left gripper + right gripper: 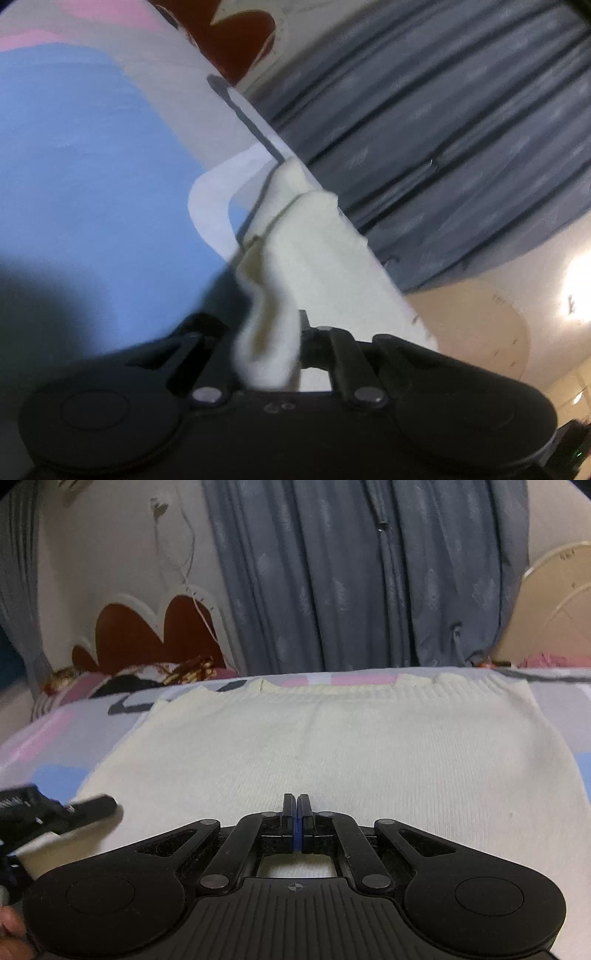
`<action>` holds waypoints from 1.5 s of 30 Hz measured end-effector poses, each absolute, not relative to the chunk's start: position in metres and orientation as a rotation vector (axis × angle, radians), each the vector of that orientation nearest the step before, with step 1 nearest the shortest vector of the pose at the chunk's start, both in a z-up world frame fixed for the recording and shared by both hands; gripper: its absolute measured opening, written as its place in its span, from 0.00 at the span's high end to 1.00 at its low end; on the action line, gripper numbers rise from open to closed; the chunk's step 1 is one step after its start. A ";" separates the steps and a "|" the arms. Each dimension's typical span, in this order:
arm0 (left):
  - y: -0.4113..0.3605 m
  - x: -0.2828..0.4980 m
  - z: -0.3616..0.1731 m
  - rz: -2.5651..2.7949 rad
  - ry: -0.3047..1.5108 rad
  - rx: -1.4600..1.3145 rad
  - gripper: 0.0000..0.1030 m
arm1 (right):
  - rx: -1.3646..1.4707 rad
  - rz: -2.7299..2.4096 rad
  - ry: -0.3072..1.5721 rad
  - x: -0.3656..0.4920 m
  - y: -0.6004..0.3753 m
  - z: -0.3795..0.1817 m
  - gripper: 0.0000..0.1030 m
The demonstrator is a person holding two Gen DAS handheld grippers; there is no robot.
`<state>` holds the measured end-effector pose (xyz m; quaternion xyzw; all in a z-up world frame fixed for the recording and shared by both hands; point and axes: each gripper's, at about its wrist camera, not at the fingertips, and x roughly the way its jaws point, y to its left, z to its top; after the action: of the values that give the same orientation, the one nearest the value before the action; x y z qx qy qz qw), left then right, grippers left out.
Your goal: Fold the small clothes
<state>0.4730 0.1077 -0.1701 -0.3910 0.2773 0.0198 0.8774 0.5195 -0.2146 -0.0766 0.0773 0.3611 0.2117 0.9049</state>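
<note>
Left gripper is clenched on a bunched edge of the cream sweater, at its near left corner. Right gripper is pressed shut with nothing in it, poised over the sweater's near middle. Sweater lies spread flat on the bed, hem toward the curtain. No fold shows yet; by my judgement every fold remains.
</note>
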 end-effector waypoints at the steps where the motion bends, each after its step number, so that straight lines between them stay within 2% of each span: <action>1: 0.104 0.473 -0.164 0.042 0.590 -0.767 0.95 | 0.170 0.438 0.749 0.521 -0.216 -0.076 1.00; 3: 0.093 0.475 -0.145 0.007 0.577 -0.677 0.95 | 0.186 0.426 0.727 0.519 -0.224 -0.070 1.00; 6: 0.069 0.481 -0.113 -0.061 0.554 -0.549 0.95 | 0.251 0.351 0.589 0.507 -0.251 -0.054 1.00; 11: 0.006 0.497 -0.075 -0.156 0.529 -0.343 0.95 | 0.372 0.231 0.530 0.498 -0.316 -0.041 1.00; 18: -0.101 0.512 -0.081 -0.324 0.604 -0.194 0.94 | 0.419 0.108 0.516 0.481 -0.404 -0.028 1.00; 19: -0.118 0.512 -0.088 -0.360 0.643 -0.174 0.92 | 0.424 0.107 0.520 0.480 -0.411 -0.026 1.00; 20: -0.133 0.514 -0.095 -0.410 0.688 -0.163 0.76 | 0.437 0.121 0.526 0.478 -0.420 -0.025 1.00; 21: -0.146 0.515 -0.102 -0.458 0.731 -0.167 0.65 | 0.448 0.137 0.539 0.478 -0.423 -0.025 1.00; 22: -0.154 0.510 -0.106 -0.508 0.750 -0.176 0.42 | 0.458 0.152 0.561 0.478 -0.427 -0.025 1.00; 23: -0.156 0.502 -0.105 -0.521 0.728 -0.169 0.32 | 0.463 0.163 0.574 0.478 -0.431 -0.025 0.98; 25: -0.143 0.489 -0.096 -0.506 0.670 -0.156 0.33 | 0.471 0.176 0.577 0.476 -0.435 -0.023 0.76; 26: -0.130 0.489 -0.092 -0.489 0.656 -0.173 0.33 | 0.461 0.181 0.562 0.470 -0.435 -0.021 0.49; 27: -0.112 0.490 -0.087 -0.457 0.623 -0.203 0.33 | 0.460 0.197 0.553 0.466 -0.436 -0.020 0.44; 29: -0.084 0.494 -0.080 -0.364 0.561 -0.228 0.34 | 0.469 0.244 0.561 0.466 -0.434 -0.020 0.45; 32: -0.045 0.514 -0.087 -0.241 0.586 -0.246 0.36 | 0.489 0.316 0.597 0.478 -0.415 -0.023 0.61; 36: -0.026 0.531 -0.110 -0.207 0.668 -0.251 0.39 | 0.457 0.348 0.655 0.492 -0.389 -0.034 0.60; 45: -0.024 0.535 -0.124 -0.229 0.707 -0.141 0.34 | 0.447 0.340 0.744 0.518 -0.371 -0.059 0.60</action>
<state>0.5352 -0.0245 -0.1239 -0.0690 0.3450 -0.1118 0.9294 0.5180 -0.3712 -0.0586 0.2153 0.3585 0.1641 0.8934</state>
